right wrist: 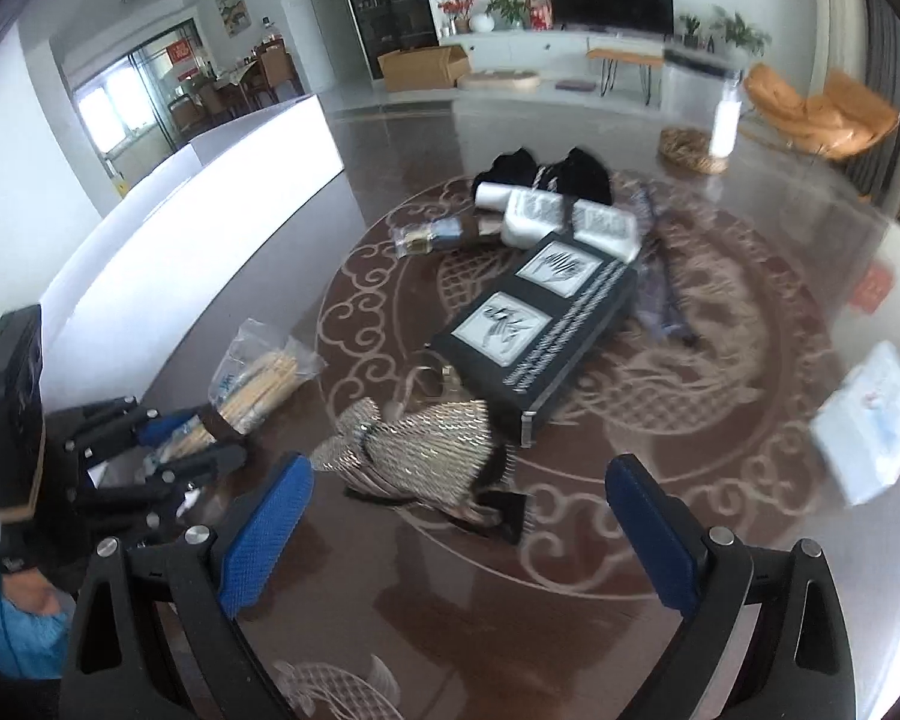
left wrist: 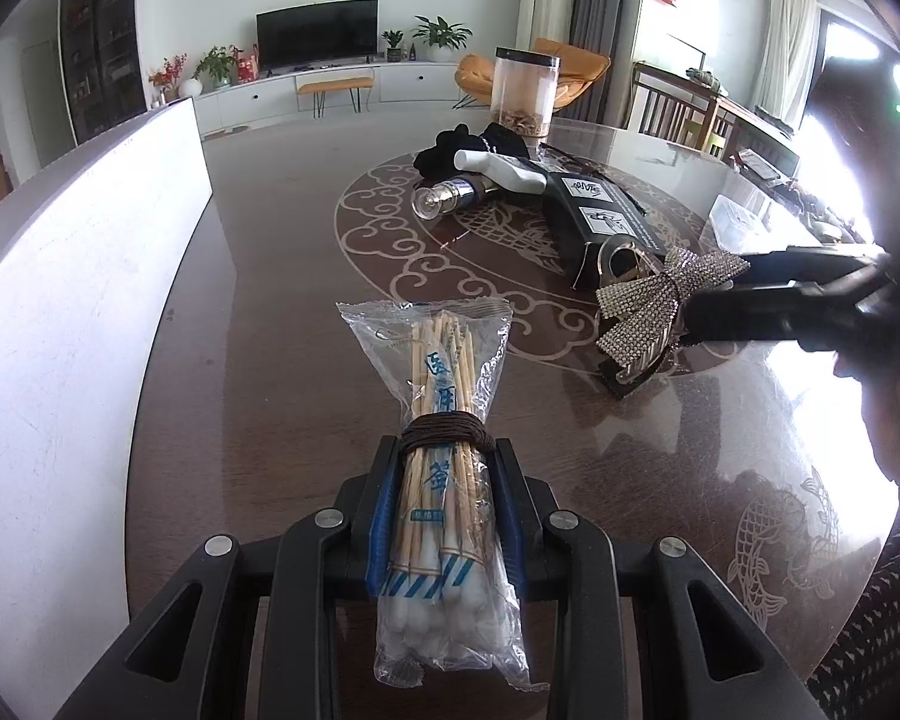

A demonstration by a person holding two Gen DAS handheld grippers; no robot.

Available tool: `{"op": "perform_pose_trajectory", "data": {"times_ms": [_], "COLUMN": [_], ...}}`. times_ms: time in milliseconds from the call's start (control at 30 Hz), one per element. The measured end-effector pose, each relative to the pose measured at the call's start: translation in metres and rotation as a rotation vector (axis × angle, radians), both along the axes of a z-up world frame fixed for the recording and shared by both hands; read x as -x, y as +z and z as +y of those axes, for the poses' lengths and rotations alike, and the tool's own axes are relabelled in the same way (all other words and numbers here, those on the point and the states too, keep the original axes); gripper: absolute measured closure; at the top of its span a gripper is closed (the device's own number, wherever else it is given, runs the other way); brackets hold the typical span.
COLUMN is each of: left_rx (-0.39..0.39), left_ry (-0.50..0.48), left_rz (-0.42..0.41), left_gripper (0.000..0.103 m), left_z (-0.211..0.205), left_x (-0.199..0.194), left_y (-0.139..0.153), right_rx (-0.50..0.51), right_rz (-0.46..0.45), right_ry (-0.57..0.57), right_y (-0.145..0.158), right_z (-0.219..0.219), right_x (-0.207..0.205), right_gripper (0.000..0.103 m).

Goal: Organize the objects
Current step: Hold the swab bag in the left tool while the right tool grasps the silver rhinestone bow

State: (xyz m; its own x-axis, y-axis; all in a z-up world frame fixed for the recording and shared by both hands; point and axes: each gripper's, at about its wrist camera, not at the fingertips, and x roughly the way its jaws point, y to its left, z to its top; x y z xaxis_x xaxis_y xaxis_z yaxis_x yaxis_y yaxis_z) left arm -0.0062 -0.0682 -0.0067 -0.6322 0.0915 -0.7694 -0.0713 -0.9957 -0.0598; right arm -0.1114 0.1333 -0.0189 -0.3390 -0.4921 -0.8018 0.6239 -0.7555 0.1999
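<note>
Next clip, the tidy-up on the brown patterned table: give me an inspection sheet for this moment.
Surface: glossy brown table with pale cloud and fish inlay; strong glare at the right.
Job's things: cotton swab packet, bound with brown cord; rhinestone bow hair clip lying on the table.
Clutter: black box, glass perfume bottle, white bottle, black cloth, clear canister, clear plastic lidded box.
Grippers: left gripper shut on the packet; right gripper open, empty, the bow just beyond it.
Cables: nothing seen.
Surroundings: living room; television, potted plants, orange chair, white panel along the table's left.
</note>
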Motion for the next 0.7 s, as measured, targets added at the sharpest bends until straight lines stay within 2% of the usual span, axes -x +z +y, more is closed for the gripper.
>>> {"op": "perform_pose_trajectory", "data": {"times_ms": [67, 167, 233, 267, 333, 400, 533, 633, 667, 700], "left_rx": [-0.004, -0.019, -0.031, -0.038, -0.041, -0.042, -0.064, -0.082, -0.090, -0.096], "left_ry": [0.000, 0.001, 0.003, 0.004, 0.005, 0.007, 0.015, 0.014, 0.006, -0.002], "left_rz": [0.000, 0.001, 0.002, 0.003, 0.002, 0.001, -0.008, -0.015, -0.020, -0.022], "left_gripper": [0.074, 0.074, 0.074, 0.074, 0.074, 0.074, 0.075, 0.075, 0.075, 0.075], "left_z": [0.000, -0.002, -0.003, -0.004, -0.004, -0.004, -0.009, -0.010, -0.009, -0.009], "left_x": [0.000, 0.000, 0.000, 0.000, 0.000, 0.001, -0.001, -0.008, -0.012, -0.016], "left_y": [0.000, 0.000, 0.000, 0.000, 0.000, 0.000, 0.001, 0.001, 0.001, 0.002], "right_rx": [0.056, 0.157, 0.153, 0.111, 0.013, -0.064, -0.069, -0.099, -0.104, -0.093], "right_rz": [-0.043, -0.184, -0.231, -0.207, -0.131, -0.072, -0.035, 0.008, 0.018, 0.014], "right_ry": [0.043, 0.181, 0.267, 0.272, 0.204, 0.077, -0.082, -0.128, -0.133, -0.126], "right_y": [0.000, 0.003, 0.003, 0.004, 0.004, 0.002, -0.006, -0.010, -0.011, -0.012], "right_z": [-0.001, -0.002, -0.004, -0.003, -0.003, -0.003, -0.022, -0.046, -0.054, -0.058], "right_x": [-0.008, -0.033, -0.051, -0.059, -0.061, -0.053, -0.033, -0.018, -0.014, -0.011], "right_gripper": [0.005, 0.006, 0.006, 0.006, 0.006, 0.006, 0.006, 0.006, 0.010, 0.035]}}
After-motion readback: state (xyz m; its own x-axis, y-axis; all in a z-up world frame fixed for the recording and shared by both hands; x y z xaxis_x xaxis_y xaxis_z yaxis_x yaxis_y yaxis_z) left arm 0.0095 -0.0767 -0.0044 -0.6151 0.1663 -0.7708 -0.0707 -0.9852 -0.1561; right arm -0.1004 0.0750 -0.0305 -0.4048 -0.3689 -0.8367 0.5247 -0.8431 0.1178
